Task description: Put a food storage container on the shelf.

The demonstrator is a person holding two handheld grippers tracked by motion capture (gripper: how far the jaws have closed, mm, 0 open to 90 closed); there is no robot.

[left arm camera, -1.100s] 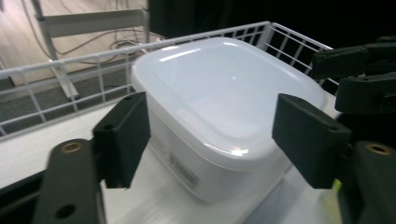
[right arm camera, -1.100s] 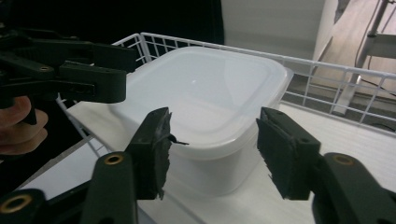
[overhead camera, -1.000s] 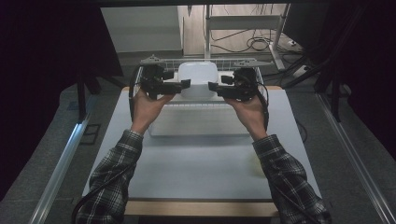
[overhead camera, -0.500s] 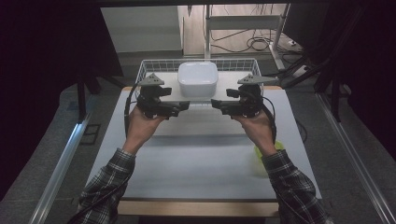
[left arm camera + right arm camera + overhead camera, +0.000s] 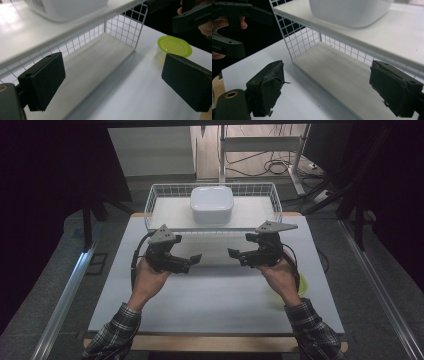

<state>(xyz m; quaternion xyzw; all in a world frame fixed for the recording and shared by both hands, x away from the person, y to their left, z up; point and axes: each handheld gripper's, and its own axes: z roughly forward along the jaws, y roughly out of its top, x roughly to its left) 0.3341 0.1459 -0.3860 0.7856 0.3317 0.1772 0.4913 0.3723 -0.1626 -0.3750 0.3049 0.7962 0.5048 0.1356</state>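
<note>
L gripper [image 5: 112, 85] jaws stood wide apart, just been opening, nothing btwn them. Ahead and to its left: wire rack [image 5: 125, 27] w/ a pale lower board [image 5: 100, 65] and a white shelf [image 5: 37, 37] on top; white container [image 5: 65, 8] sat on the shelf, upper left. Table [image 5: 130, 95] lay below the jaws. Green-lidded tub [image 5: 173, 46] just above the right jaw. R gripper [image 5: 192, 17] in a hand, top right corner, well apart.

From my seat the high view looks dim, with dark surroundings around the pale counter [image 5: 215, 300]. Light glares off the white shelf top above the wire basket [image 5: 125, 27]. Beside that basket, my tongs' near pads look soft, and faint shadows lie under it.
</note>
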